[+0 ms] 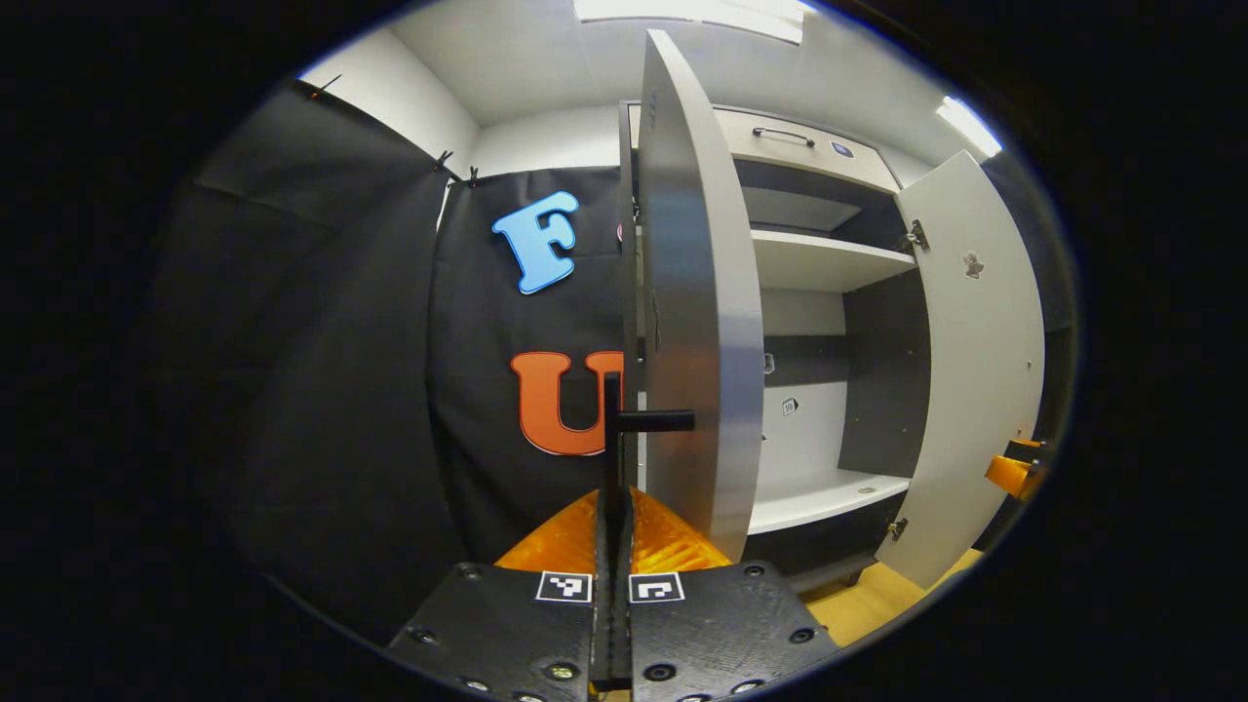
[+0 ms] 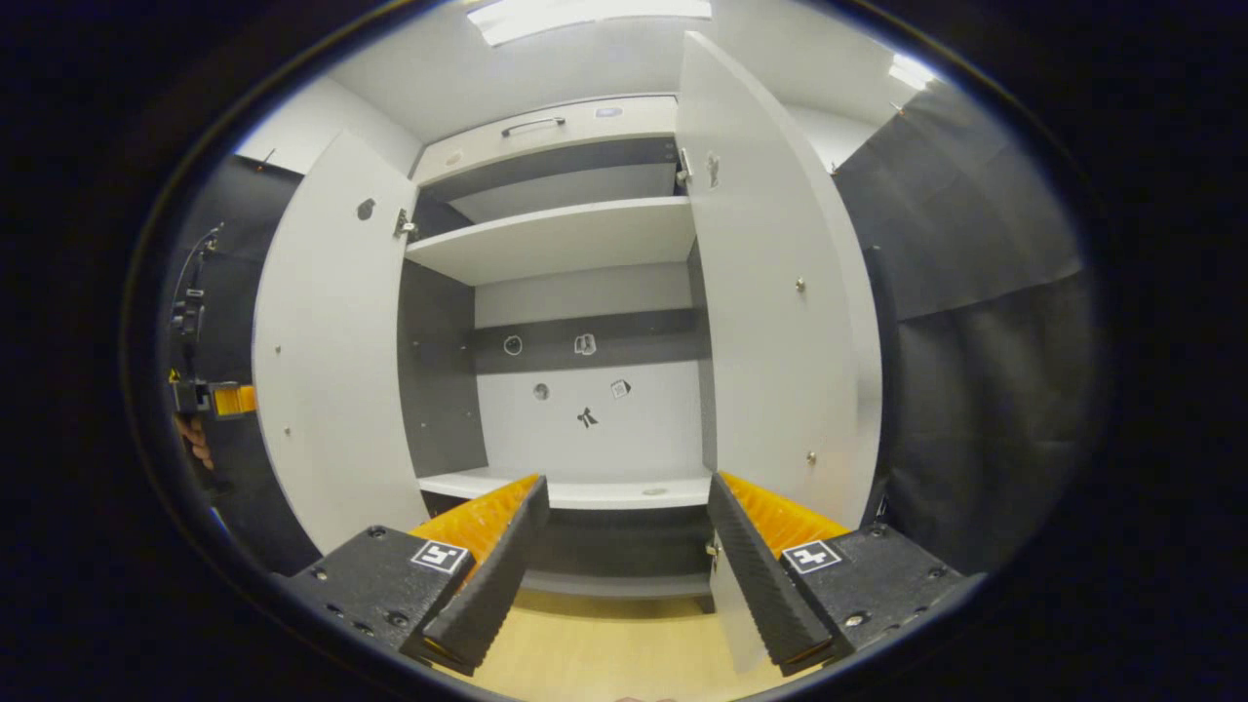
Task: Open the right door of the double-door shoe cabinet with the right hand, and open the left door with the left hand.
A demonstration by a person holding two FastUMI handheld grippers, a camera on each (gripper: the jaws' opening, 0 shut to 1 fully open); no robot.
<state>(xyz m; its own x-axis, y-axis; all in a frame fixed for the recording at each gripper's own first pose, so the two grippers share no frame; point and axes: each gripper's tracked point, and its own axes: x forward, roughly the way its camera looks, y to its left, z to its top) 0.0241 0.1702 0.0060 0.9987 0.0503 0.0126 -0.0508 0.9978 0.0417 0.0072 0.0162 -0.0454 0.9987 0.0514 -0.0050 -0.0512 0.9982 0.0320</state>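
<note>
The white shoe cabinet (image 1: 829, 263) has both doors swung open. In the left gripper view the left door (image 1: 697, 322) stands edge-on right in front of me. My left gripper (image 1: 611, 507) is shut on that door's black bar handle (image 1: 612, 429). The right door (image 1: 975, 361) hangs open at the far side. In the right gripper view my right gripper (image 2: 624, 492) is open with nothing between its fingers, facing the cabinet's inside. The right door (image 2: 770, 322) stands just to its right, and the left door (image 2: 331, 361) is open on the left.
Bare shelves (image 2: 565, 239) and a lower shelf (image 2: 585, 487) show inside the cabinet, with a drawer (image 2: 546, 127) on top. Black cloth wall (image 1: 341, 390) hangs on both sides. The floor (image 2: 604, 643) is light wood. A hand (image 2: 195, 444) holds the other gripper behind the left door.
</note>
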